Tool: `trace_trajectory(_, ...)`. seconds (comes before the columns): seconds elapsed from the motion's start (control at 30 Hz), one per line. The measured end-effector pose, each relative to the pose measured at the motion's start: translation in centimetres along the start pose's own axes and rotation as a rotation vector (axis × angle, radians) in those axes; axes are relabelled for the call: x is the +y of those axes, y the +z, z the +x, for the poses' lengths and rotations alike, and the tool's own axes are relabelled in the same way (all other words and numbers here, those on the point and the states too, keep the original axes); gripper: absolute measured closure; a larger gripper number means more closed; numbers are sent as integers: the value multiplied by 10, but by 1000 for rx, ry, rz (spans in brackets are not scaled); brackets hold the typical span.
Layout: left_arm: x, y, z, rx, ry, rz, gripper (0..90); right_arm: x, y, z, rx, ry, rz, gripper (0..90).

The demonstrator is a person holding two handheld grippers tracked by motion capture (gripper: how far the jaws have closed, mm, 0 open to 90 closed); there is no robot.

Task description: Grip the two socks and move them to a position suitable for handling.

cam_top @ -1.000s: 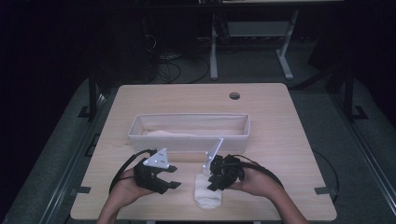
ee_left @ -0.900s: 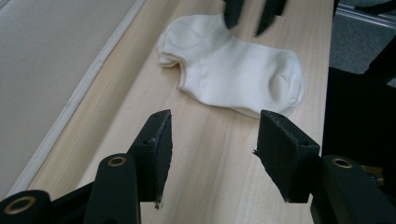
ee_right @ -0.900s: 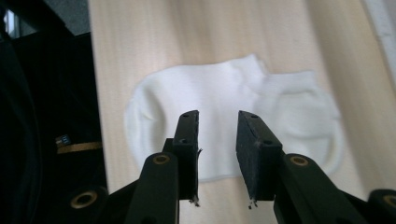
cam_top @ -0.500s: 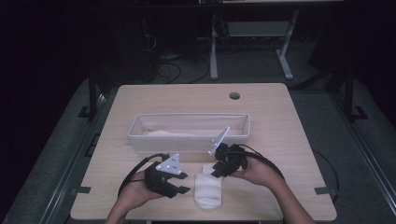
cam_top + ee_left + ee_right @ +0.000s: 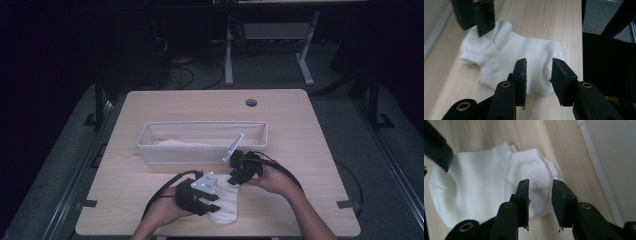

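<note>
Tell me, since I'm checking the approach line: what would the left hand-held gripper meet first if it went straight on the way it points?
Probably the white sock lying on the table: the left hand-held gripper aims at its near end, though the gap is hard to judge.

A lab or test room set up for recording, not a home.

A single pale wooden counter [image 5: 280, 125] with a round cable hole [image 5: 251, 102] stands alone on grey carpet [image 5: 350, 135], lit from above while the room around it lies dark. Behind it, loose cables [image 5: 182, 75] trail over the floor beside the white metal legs of another desk [image 5: 229, 55]. Black frame posts [image 5: 99, 100] flank the counter on both sides. A person's hands work there with a black hand-held gripper [image 5: 210, 199] in each, cables trailing from them.
</note>
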State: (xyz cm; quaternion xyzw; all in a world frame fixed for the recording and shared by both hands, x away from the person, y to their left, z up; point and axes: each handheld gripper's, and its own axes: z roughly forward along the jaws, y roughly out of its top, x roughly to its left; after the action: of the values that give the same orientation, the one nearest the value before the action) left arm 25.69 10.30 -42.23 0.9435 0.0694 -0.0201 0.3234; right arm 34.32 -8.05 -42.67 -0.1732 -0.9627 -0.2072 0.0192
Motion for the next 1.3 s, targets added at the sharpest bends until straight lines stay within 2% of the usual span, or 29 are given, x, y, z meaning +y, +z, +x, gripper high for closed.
trace_trajectory(0.1,2,9,-2,-10,14,23,669,0,6,-1,-3,-4,23,690)
trace_trajectory(0.27,2,16,0,-22,11,48,678,-2,10,-2,1,-13,43,836)
trace_trajectory(0.4,2,20,-2,-27,21,73,685,-2,8,-1,-14,-28,38,865)
trace_trajectory(0.5,2,22,-2,-37,22,82,685,-1,4,0,-41,-31,27,867)
trace_trajectory(0.6,2,24,-1,-44,22,87,685,-2,3,-3,-48,-24,22,867)
trace_trajectory(0.9,-1,27,-1,-62,21,95,684,-4,9,-11,-49,4,36,868)
trace_trajectory(1.07,-1,27,-3,-56,30,100,680,-5,10,-12,-46,13,33,862)
trace_trajectory(1.17,1,24,-2,-64,15,96,662,-5,7,-10,-47,13,21,793)
trace_trajectory(1.3,4,12,-1,-43,16,76,651,-7,-1,-6,-55,19,2,736)
